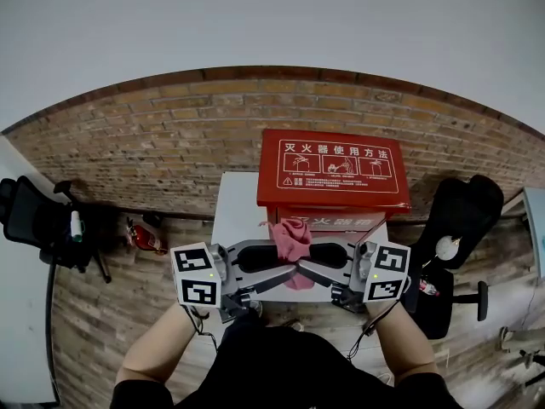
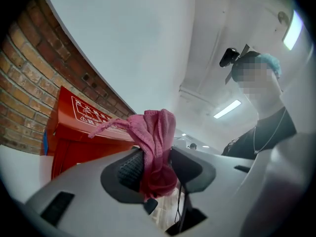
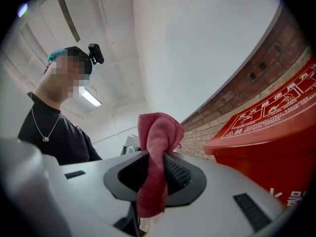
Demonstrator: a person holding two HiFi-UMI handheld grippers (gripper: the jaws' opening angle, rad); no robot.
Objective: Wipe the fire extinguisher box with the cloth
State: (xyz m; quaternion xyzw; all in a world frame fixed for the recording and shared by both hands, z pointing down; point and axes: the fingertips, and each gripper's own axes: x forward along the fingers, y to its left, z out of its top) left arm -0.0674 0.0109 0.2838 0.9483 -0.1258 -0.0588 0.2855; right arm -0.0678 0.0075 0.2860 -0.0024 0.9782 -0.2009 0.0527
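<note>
The left gripper was clamped on one end of the pink cloth, its ribbed pads pressing the fabric from both sides. The right gripper pinched the other end the same way, with a fold of cloth bulging above its jaws and a tail hanging below. In the head view the two grippers pointed inward at each other, tips nearly meeting, and the bunched cloth rose between them. It sat just in front of the red fire extinguisher box, level with the box's front face and under the edge of its lid. Whether the cloth touched the front could not be told.

Both forearms came up from the bottom edge, elbows out and wrists turned in. The left forearm was bare and partly cut off by the frame. The hands themselves were hidden behind the marker cubes.

The box stood on a white stand against a brick wall. The grippers and cloth covered most of its front lettering. The gripper views showed only the box's lid and a corner of it, the rest being blocked by the gripper bodies.
</note>
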